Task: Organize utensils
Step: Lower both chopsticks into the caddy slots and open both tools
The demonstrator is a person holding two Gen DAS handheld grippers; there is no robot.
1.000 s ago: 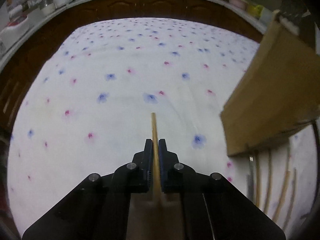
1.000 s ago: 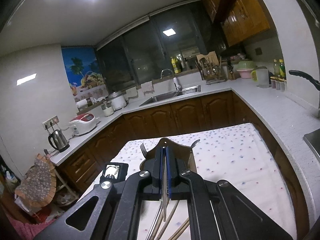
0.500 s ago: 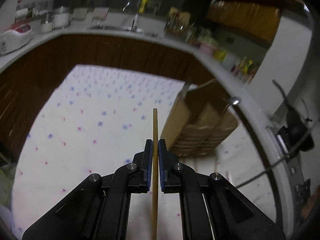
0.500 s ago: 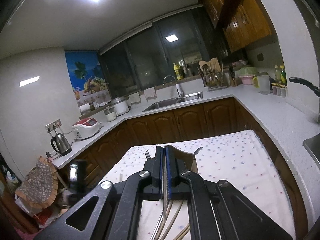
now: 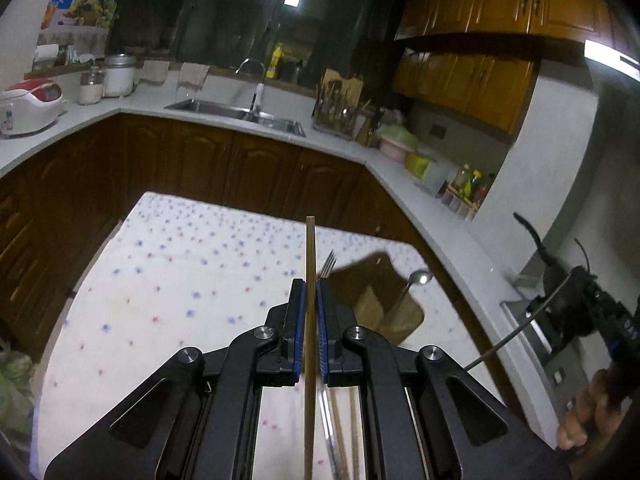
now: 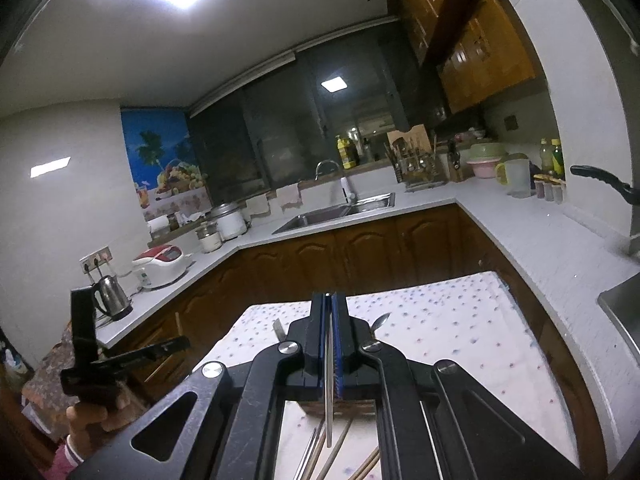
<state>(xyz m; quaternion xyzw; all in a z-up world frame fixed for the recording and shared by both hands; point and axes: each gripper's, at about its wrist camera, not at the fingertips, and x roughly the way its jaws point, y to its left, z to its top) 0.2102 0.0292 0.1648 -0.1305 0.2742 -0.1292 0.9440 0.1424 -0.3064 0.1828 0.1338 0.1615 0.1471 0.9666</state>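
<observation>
My left gripper (image 5: 310,286) is shut on a wooden chopstick (image 5: 310,248) that stands upright between the blue pads, well above the table. Just right of it and farther off stands a wooden utensil holder (image 5: 380,308) with a fork (image 5: 330,262) and a spoon (image 5: 418,278) in it. My right gripper (image 6: 329,300) is shut on a thin metal utensil (image 6: 328,380), held edge-on. The right gripper hides most of the holder; only the fork tip (image 6: 278,326) and the spoon bowl (image 6: 380,320) show beside it. Loose chopsticks and metal utensils (image 6: 340,448) lie on the cloth below.
The table carries a white cloth with blue and red flowers (image 5: 180,280). Dark wooden cabinets and a white counter (image 5: 432,208) run around it, with a sink (image 6: 336,212), a rice cooker (image 6: 162,262) and a kettle (image 6: 110,296). A hand (image 5: 588,412) shows at the right edge.
My left gripper has risen from just above the cloth with the chopstick in it and tilted up, so the kitchen now fills its view. The right gripper has kept still.
</observation>
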